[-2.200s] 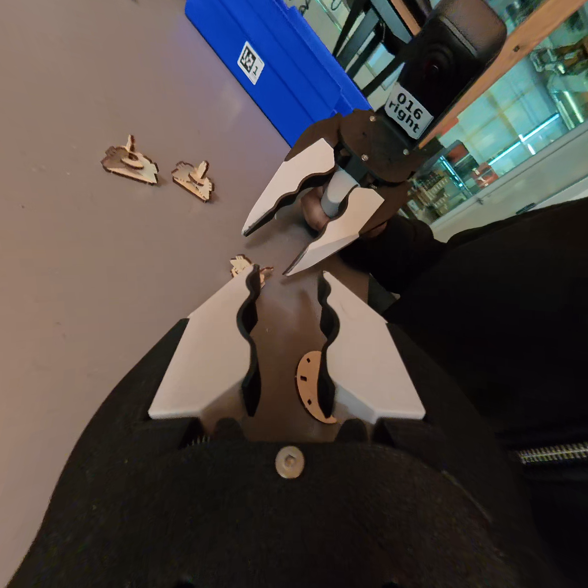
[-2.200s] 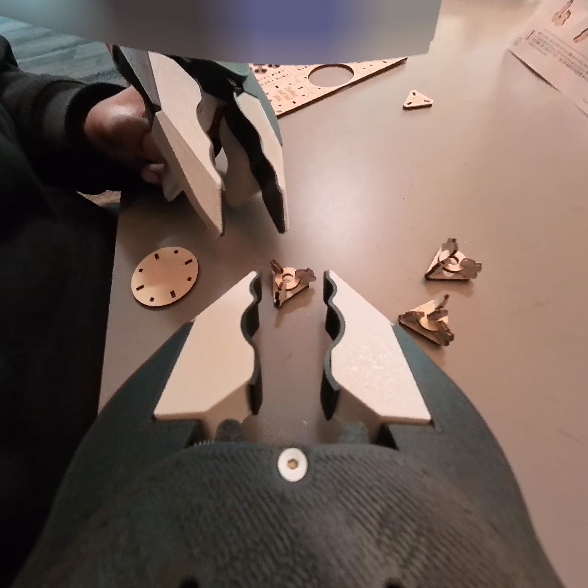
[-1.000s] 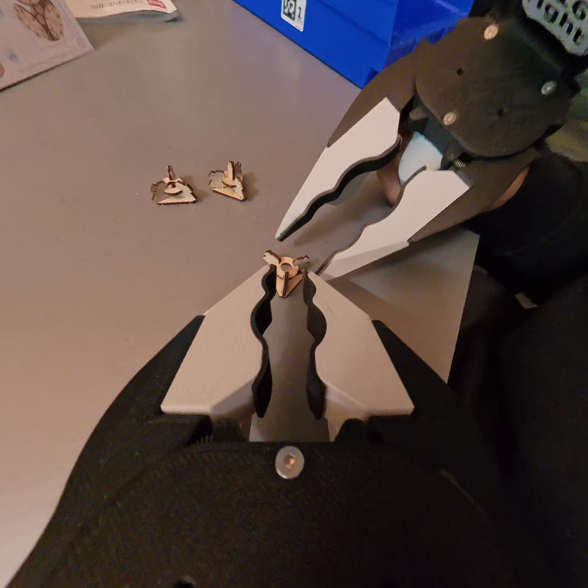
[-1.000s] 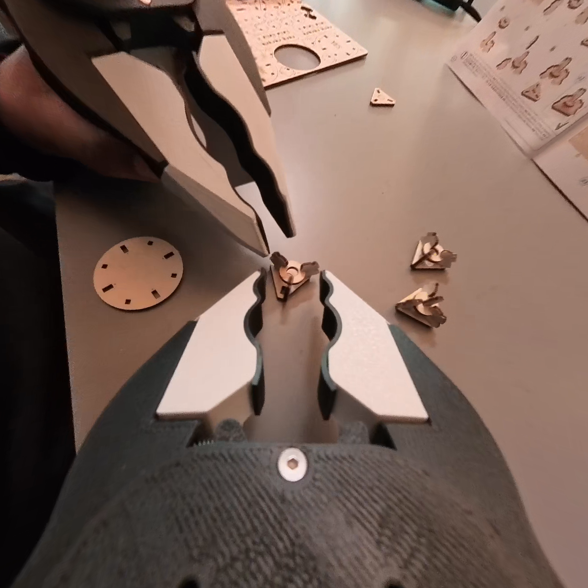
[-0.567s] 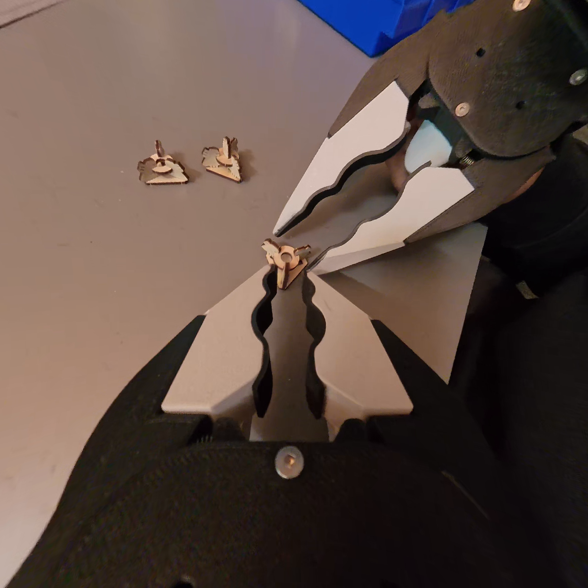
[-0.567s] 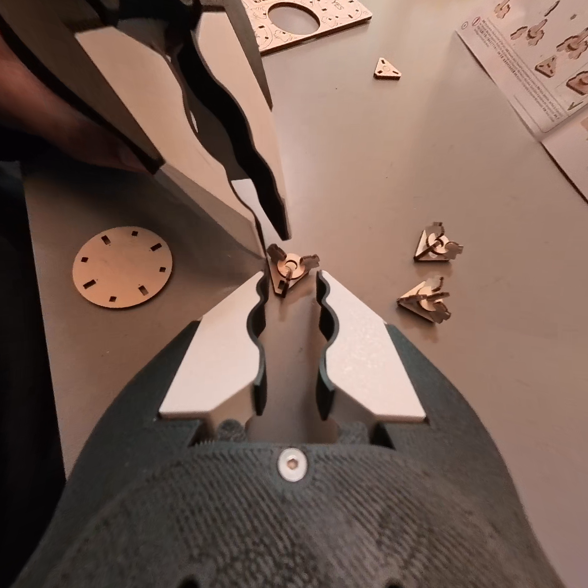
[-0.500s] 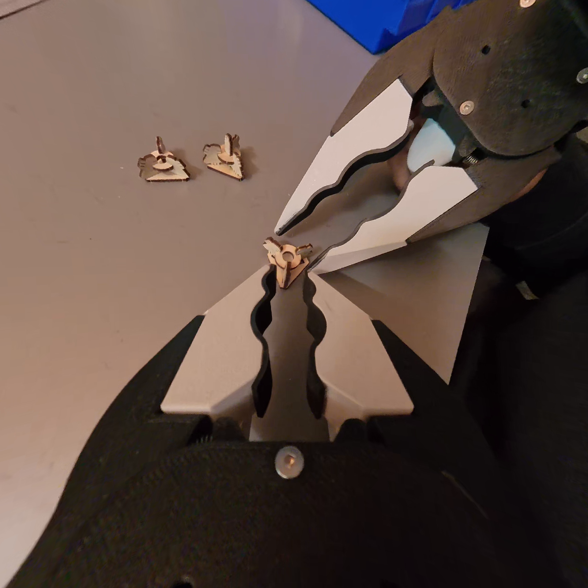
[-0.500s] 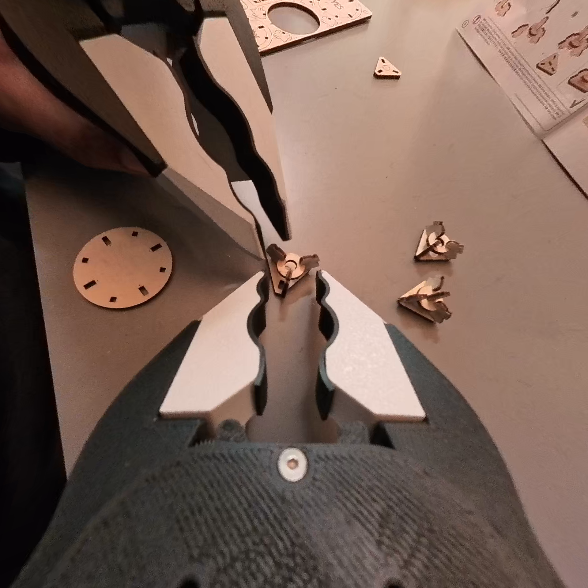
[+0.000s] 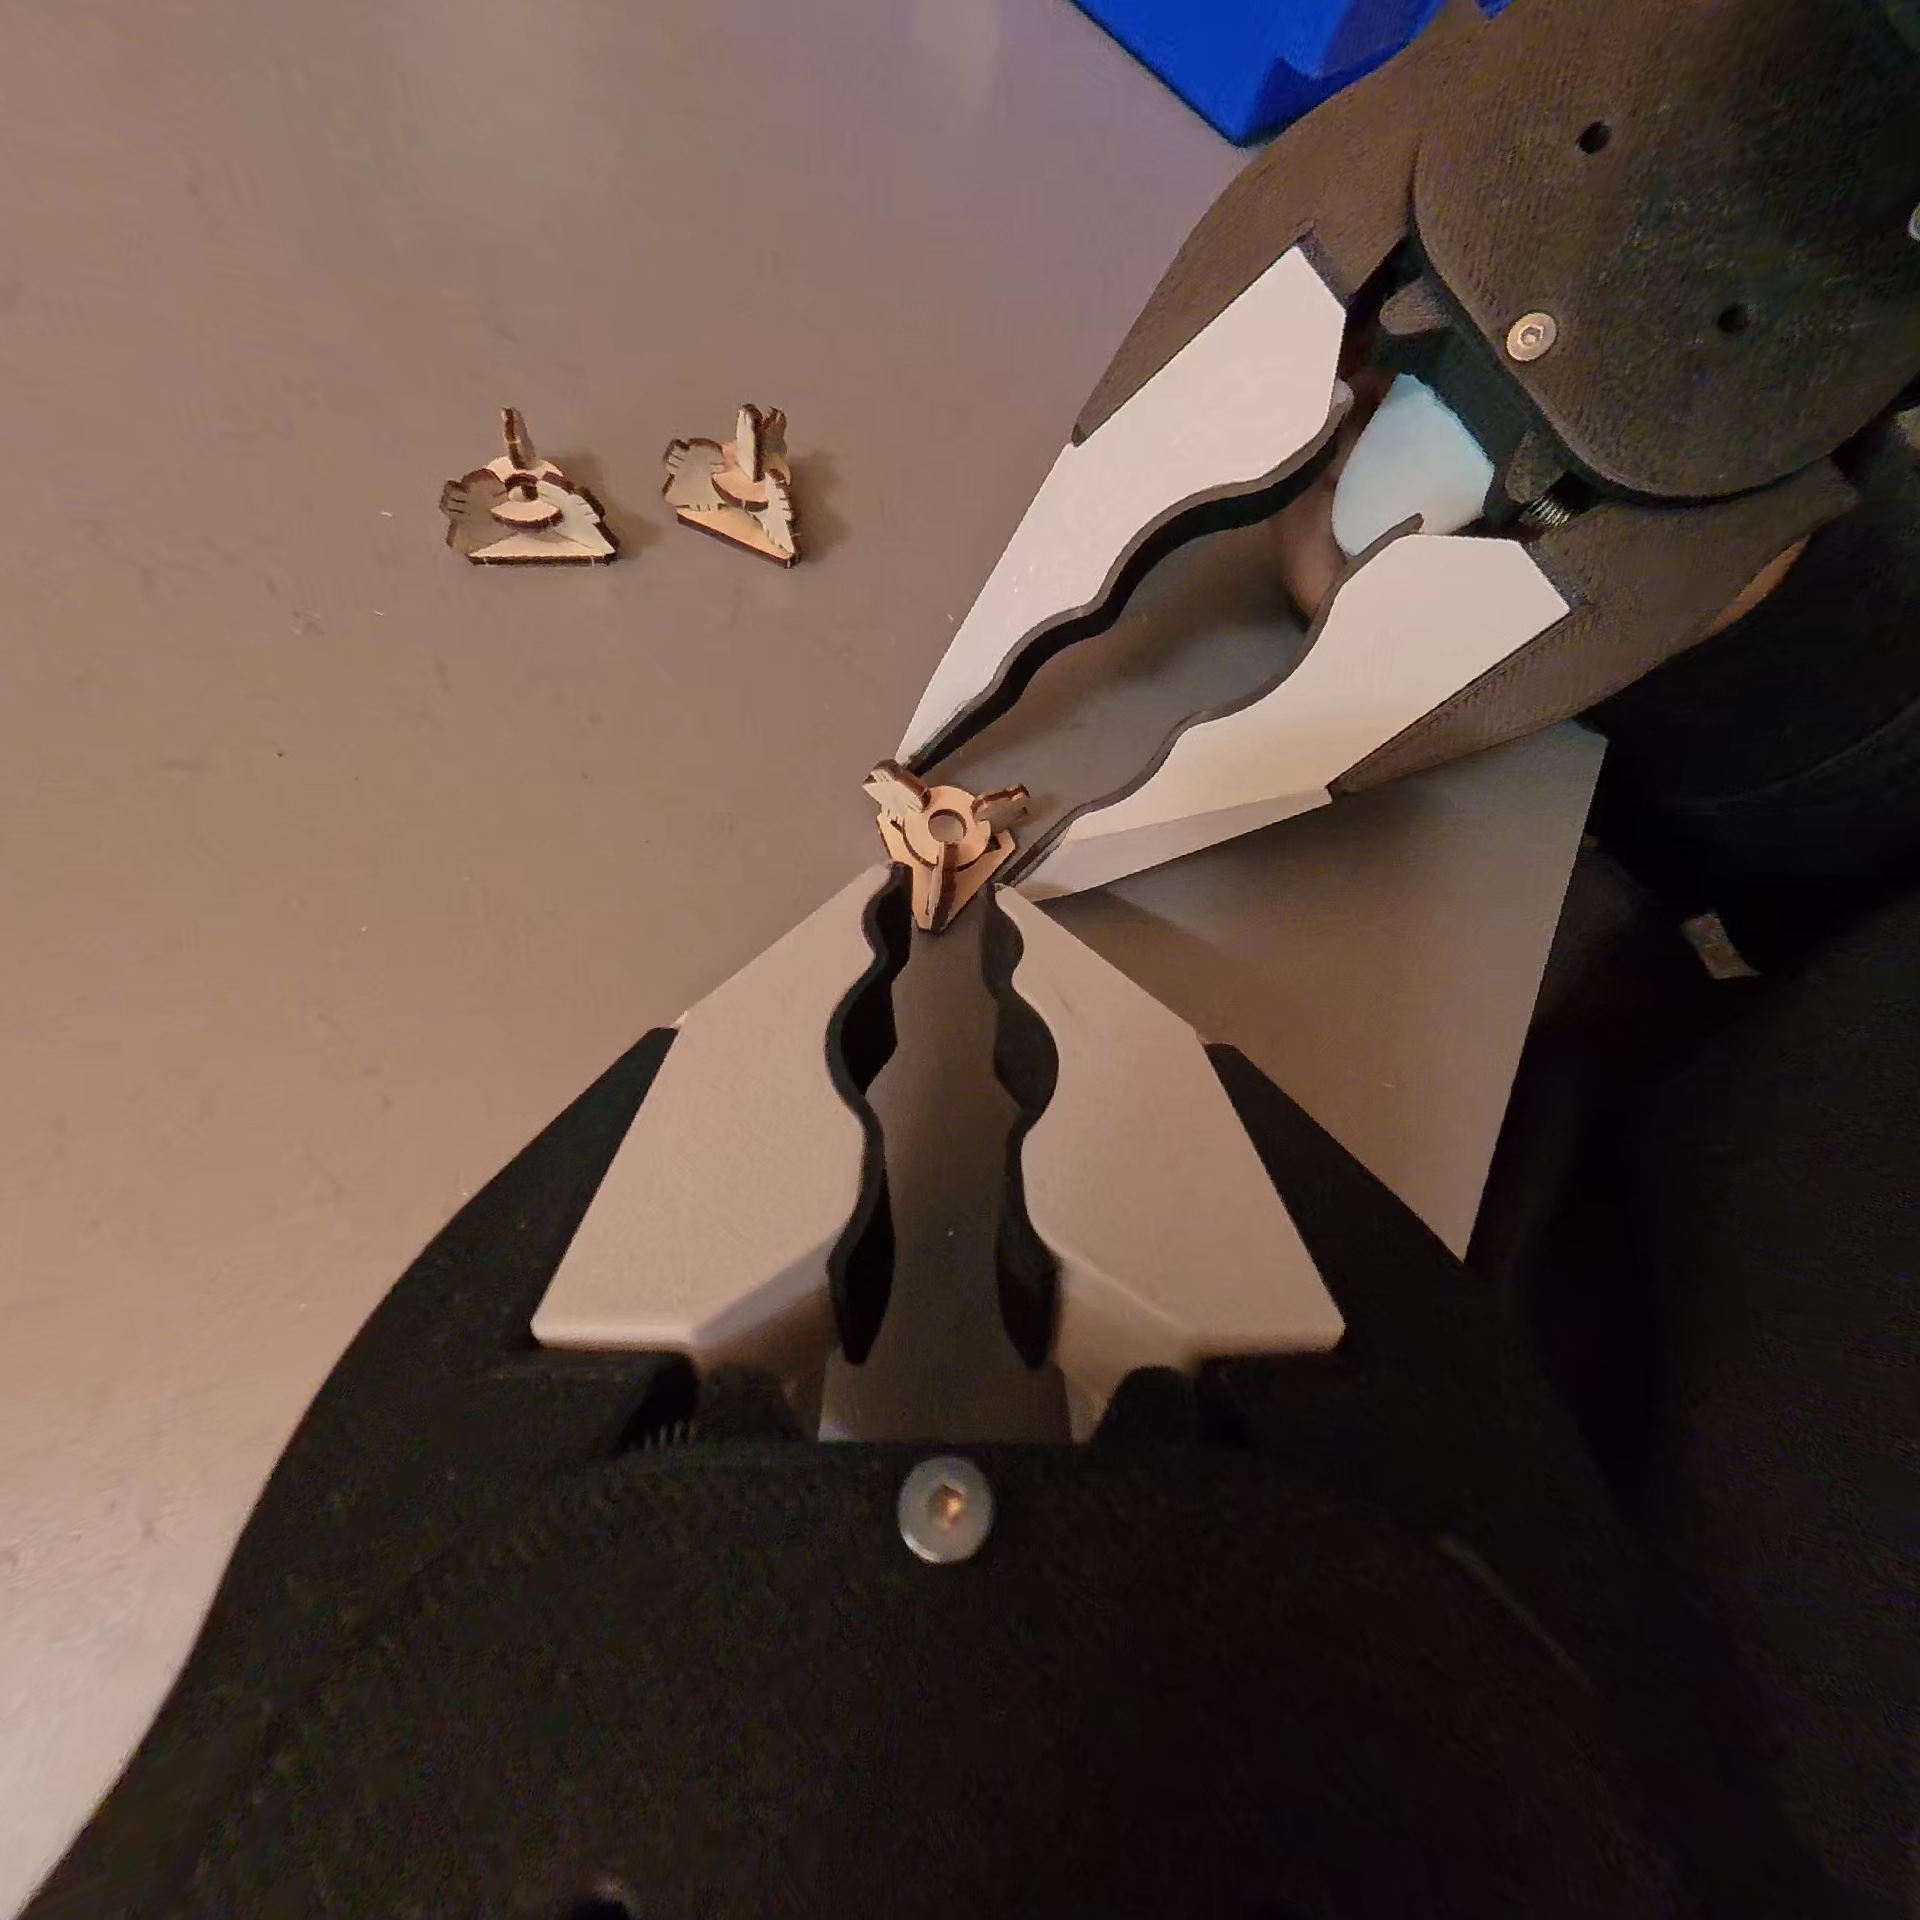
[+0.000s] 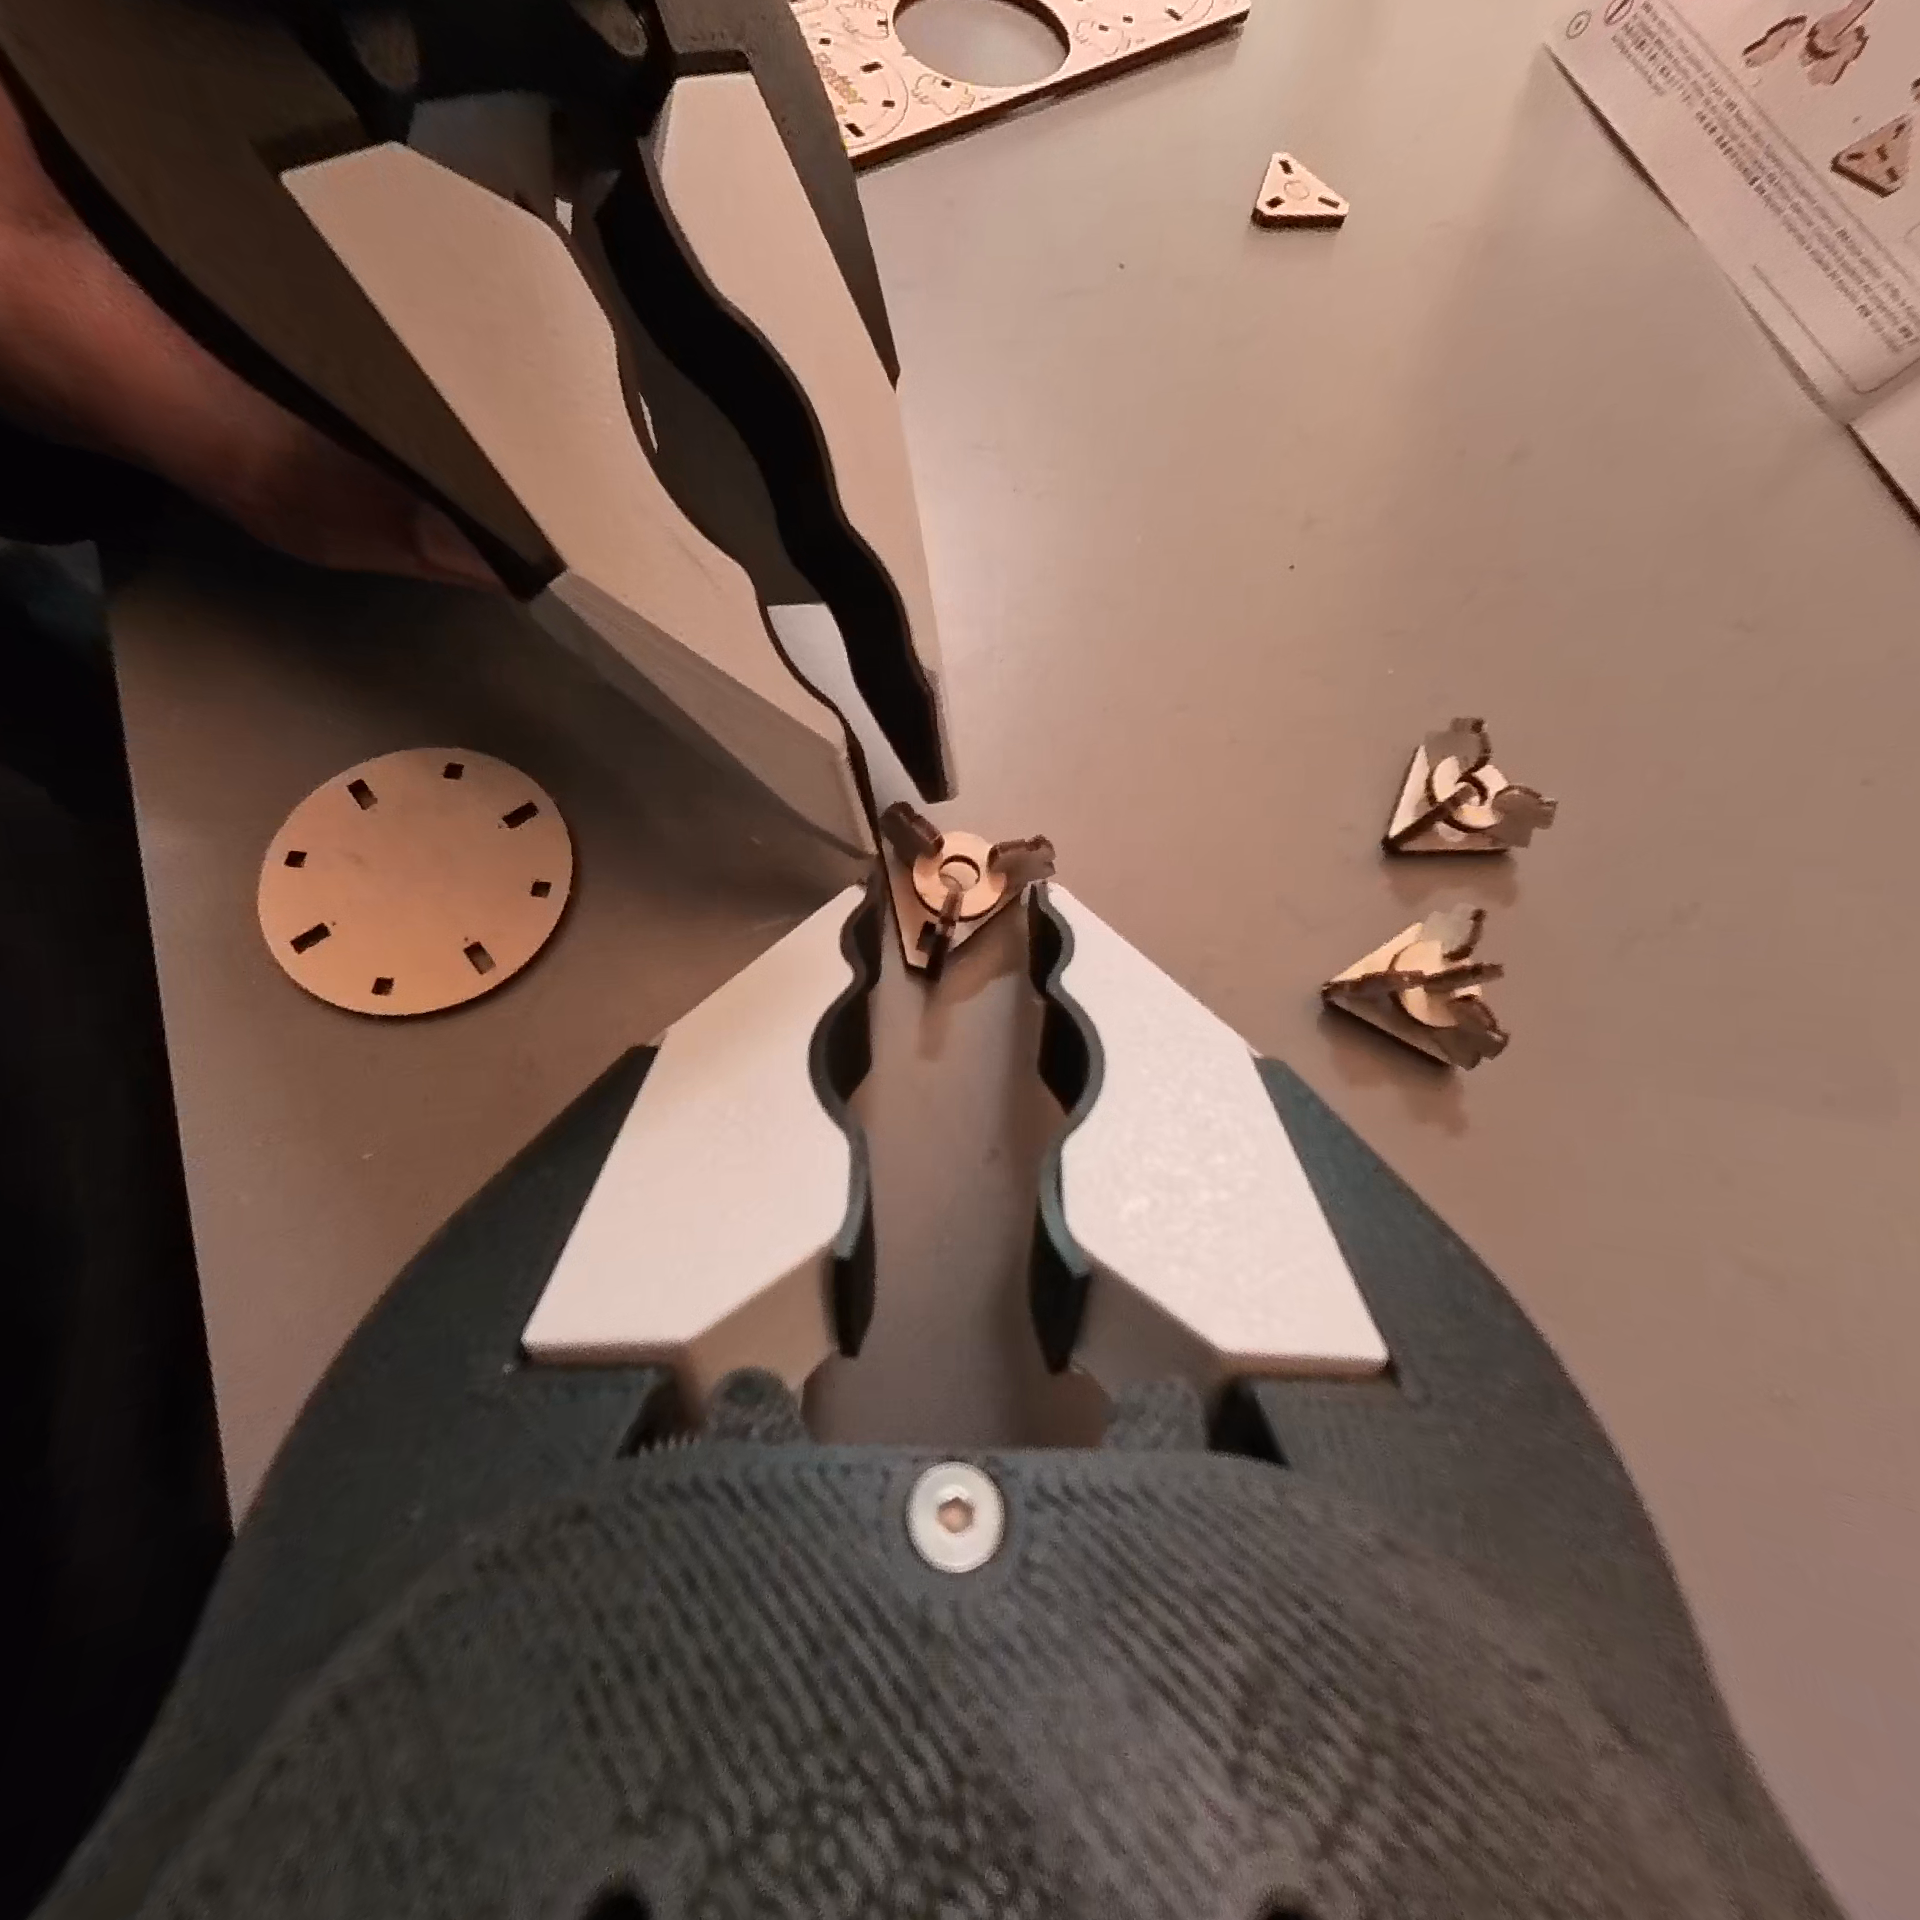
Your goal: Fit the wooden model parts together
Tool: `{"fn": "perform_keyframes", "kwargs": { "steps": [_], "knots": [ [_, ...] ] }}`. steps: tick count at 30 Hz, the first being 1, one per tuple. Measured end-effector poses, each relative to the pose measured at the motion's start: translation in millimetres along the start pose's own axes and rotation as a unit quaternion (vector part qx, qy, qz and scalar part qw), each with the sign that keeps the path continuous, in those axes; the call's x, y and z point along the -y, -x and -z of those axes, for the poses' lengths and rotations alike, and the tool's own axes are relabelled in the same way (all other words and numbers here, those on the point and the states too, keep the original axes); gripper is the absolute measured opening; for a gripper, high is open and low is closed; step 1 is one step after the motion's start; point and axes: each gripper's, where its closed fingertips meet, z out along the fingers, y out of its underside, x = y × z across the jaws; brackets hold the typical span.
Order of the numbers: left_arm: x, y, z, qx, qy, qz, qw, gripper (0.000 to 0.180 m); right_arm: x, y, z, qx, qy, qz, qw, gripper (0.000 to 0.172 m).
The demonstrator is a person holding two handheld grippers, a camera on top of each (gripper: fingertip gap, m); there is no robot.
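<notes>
Left gripper (image 9: 940,894) jaws pinch the small wooden triangular assembly (image 9: 945,844) at their tips. Right gripper (image 10: 951,914) jaws stand spread around it, just above the worktop (image 9: 312,831).

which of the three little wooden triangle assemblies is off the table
The wooden triangle assembly at the tips of both sets of jaws: it is tilted up between the left gripper and right gripper. The other two assemblies lie flat, untouched.
</notes>
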Motion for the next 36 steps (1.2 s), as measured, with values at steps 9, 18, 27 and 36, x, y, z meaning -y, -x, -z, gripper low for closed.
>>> {"fn": "perform_keyframes", "kwargs": {
  "steps": [9,18,27,36],
  "knots": [
    [-2.5,1.3,-1.2,-0.006,0.009,0.015,1.0,0.008,-1.5,0.2,-2.0,-0.005,0.007,0.008,1.0,0.022],
    [-2.2,1.6,-0.9,-0.021,0.007,0.032,0.999,0.005,0.0,-1.3,-1.1,-0.005,0.002,0.003,1.0,0.018],
    [-1.5,1.7,-0.2,-0.022,0.002,0.032,0.999,0.012,3.1,-4.1,1.0,-0.012,-0.01,-0.001,1.0,0.015],
    [7.4,0.9,8.6,-0.031,-0.04,0.034,0.998,0.013,9.1,-6.8,6.7,-0.003,-0.036,-0.043,0.998,0.015]
  ]
}}
